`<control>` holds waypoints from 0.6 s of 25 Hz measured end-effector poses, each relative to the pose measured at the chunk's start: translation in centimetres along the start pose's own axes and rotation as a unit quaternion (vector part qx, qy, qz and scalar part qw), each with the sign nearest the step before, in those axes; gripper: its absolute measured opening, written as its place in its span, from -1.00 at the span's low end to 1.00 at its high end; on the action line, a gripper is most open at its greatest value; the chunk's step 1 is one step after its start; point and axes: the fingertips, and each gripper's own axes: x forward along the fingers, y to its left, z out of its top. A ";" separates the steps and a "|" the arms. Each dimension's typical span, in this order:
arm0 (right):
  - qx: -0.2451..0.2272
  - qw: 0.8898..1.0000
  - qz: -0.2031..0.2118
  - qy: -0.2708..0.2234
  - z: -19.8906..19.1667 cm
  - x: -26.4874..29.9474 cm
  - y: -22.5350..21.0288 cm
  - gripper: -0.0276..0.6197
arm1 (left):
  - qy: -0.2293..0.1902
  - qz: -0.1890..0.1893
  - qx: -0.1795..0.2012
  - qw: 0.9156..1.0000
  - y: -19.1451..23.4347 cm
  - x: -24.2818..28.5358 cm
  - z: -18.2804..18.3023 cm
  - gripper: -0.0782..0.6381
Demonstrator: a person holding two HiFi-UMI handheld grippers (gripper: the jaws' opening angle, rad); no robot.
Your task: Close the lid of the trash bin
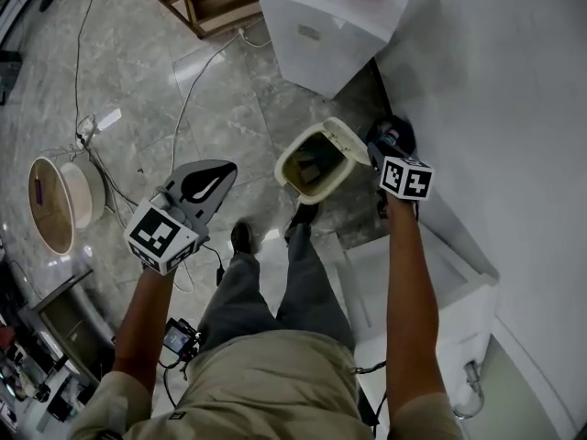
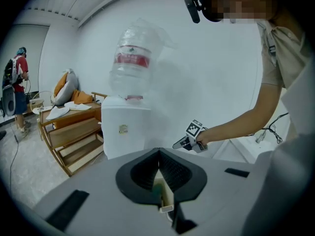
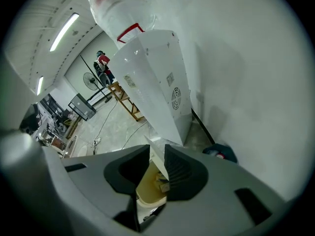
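Trash bin [image 1: 295, 177], a small cream plastic tub with rubbish showing inside, stands on the grey marbled floor [image 1: 183, 90] at its edge along the white wall [image 1: 514, 108], near the base of the white box-shaped water dispenser [image 1: 321, 21]. We see its thin cream plastic lid [image 1: 350, 136] raised at the side of the bin towards the wall, so the bin is not yet closed.

Our right gripper [image 1: 373, 150] reaches down to that lid. In the right gripper view the panel stands between the jaws, which are drawn narrow around its free edge, with the lid lying along one jaw. Our left gripper [image 1: 215, 180] hangs well apart from the bin above the floor, its jaws pressed together with nothing in them.

We judge the lid light, stiff and smooth, so it could slip from a pinch, and the bin itself looks light enough to tip or slide. We would keep our hold near the free edge, away from the hinge, and swing it down gently.
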 end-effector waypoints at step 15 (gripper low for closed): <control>0.082 0.996 0.018 -0.017 -1.5 3.9 -1.5 -0.69 | 0.011 0.002 -0.028 1.000 1.0 0.6 -4.0 -0.74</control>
